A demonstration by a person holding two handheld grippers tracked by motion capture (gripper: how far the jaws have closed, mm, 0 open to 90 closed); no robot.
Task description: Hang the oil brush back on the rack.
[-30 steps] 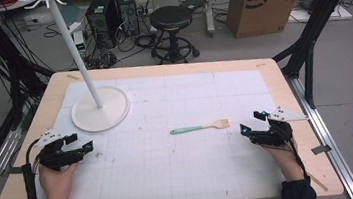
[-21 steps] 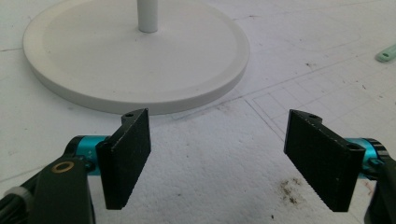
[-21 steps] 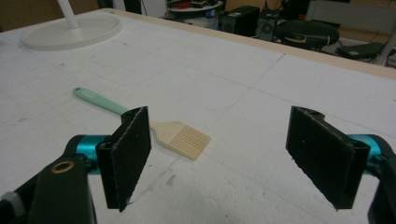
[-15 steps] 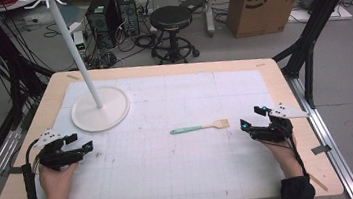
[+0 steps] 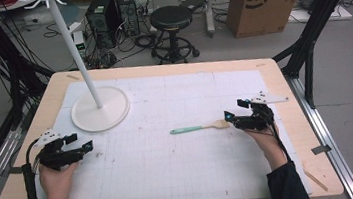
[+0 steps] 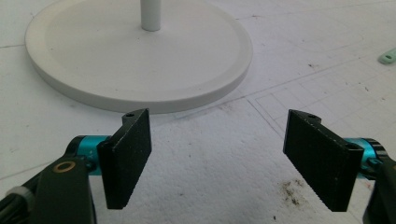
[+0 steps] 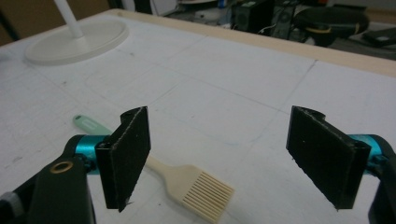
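Both jaws of the right gripper (image 7: pixel 219 158) stand wide, empty, over the brush (image 7: pixel 196 186) near the table's (image 5: pixel 171 67) right edge; closing on its bristles could let it slip.

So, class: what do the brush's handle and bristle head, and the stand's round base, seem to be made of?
Brush: mint handle looks like smooth plastic or silicone; cream head, moulded in even flat tines, probably silicone. Stand base: matte white, crisp stepped rim, likely painted metal or plastic; cannot tell which.
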